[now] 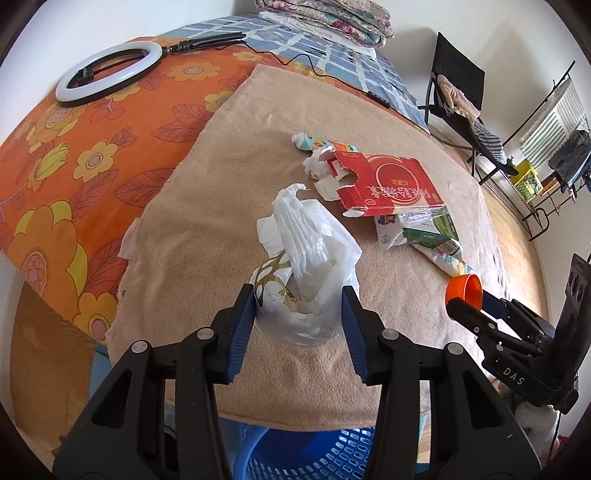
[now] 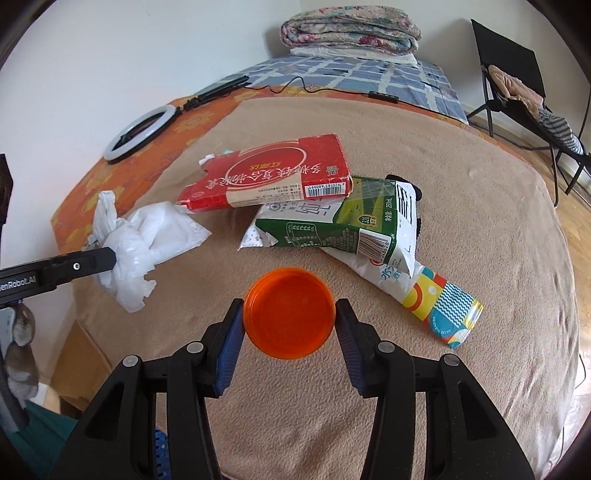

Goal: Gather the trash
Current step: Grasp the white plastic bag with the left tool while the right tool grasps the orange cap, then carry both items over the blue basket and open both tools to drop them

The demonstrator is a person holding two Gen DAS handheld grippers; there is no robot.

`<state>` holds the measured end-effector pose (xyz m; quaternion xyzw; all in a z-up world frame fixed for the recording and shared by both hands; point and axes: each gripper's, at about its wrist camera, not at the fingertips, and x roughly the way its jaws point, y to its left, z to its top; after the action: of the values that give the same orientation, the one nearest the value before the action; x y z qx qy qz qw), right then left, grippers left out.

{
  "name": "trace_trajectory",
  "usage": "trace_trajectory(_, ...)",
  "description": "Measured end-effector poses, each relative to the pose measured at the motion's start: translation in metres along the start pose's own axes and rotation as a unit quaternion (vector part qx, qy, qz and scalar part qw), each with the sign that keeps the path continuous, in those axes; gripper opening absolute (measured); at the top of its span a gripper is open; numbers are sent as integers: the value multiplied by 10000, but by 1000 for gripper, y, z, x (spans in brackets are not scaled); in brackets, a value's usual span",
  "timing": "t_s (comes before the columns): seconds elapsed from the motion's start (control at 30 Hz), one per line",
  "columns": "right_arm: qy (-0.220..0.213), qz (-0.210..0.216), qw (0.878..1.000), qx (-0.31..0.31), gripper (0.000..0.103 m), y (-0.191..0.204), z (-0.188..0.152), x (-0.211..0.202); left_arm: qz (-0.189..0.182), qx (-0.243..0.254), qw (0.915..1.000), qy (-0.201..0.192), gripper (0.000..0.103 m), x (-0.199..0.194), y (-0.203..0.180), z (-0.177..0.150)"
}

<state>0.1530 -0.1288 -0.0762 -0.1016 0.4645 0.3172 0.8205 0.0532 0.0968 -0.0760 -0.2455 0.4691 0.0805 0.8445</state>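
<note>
Spread across a bed (image 2: 369, 77) in a bright bedroom, a tan blanket (image 1: 207, 206) serves as the sorting ground for a pile of household rubbish, with a folded quilt (image 2: 351, 29) stacked at the far end and a ring light (image 1: 107, 74) lying on the orange floral sheet (image 1: 74, 155) beside it. Just below the near edge of the blanket stands a blue plastic basket (image 1: 325, 454), the likely destination for everything gathered.

Among the litter not yet collected, a torn red carton (image 2: 273, 177) rests partly on a flattened green-and-white milk carton (image 2: 347, 225), which in turn overlaps a white pouch with a colourful end (image 2: 439, 302). A small tube (image 1: 314, 142) lies beyond them in the left wrist view.

Both hands are mid-pickup. The left tongs (image 1: 299, 306) are clamped on a crumpled white plastic bag (image 1: 314, 258) wrapped around something with a gold leaf pattern, the bundle appearing raised a little off the blanket. The right tongs (image 2: 290, 317) grip an orange plastic lid (image 2: 290, 314) by its rim, one pad on each side.

The step in hand appears to be the carry: two pieces secured, none yet dropped. The next move calls for bringing each load back over the basket's mouth and releasing it there, taking care that the loose bag does not snag on the pads when the tongs part.
</note>
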Motion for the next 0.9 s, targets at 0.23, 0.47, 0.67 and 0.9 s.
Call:
trace_trajectory(0.23,-169,120,9998,-75,47,12,-17,-38,-153,273,9995,13,46,-25,-18,-18)
trace_trajectory(0.47,-79,199,9998,-40,47,17,-45,-59,-222,520,9982,211,46,-41,-32,-49)
trace_trajectory(0.67,-24,273,9996,90,47,16,-70,-72,-261,637,9969,389,46,-48,-37,-76)
trace_trajectory(0.9,57,330,9994,19,47,25,-96,-80,-299,685,9956,570,46,-51,-37,-105)
